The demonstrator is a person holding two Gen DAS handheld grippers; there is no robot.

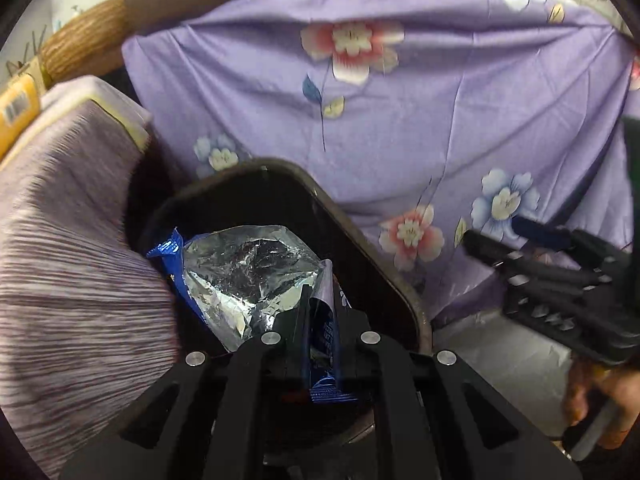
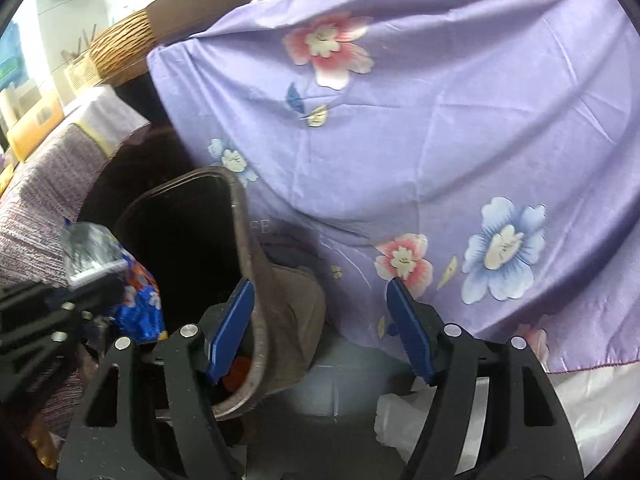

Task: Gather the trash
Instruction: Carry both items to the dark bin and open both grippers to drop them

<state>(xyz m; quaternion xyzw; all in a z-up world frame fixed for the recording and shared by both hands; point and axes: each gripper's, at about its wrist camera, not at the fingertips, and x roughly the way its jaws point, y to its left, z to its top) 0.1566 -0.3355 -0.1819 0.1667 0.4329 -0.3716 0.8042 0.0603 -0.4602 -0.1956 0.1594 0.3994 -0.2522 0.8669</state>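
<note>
Even indoor light, heavy fisheye on both views.
Black vignette rings the corners, straight edges bow near the rim. Motion blur smears the striped fabric [image 1: 68, 248] at left; the purple floral cloth [image 1: 400, 120] stays fairly sharp. Foil wrapper [image 1: 248, 272] throws glare. Bin interior [image 2: 188, 248] is nearly black. Far left window area [image 2: 24, 80] blows out.

Left tool [image 1: 320, 344] clamping blue foil wrapper [image 1: 244, 272] over dark bin [image 1: 384, 276], purple floral cloth [image 1: 440, 112] behind
</note>
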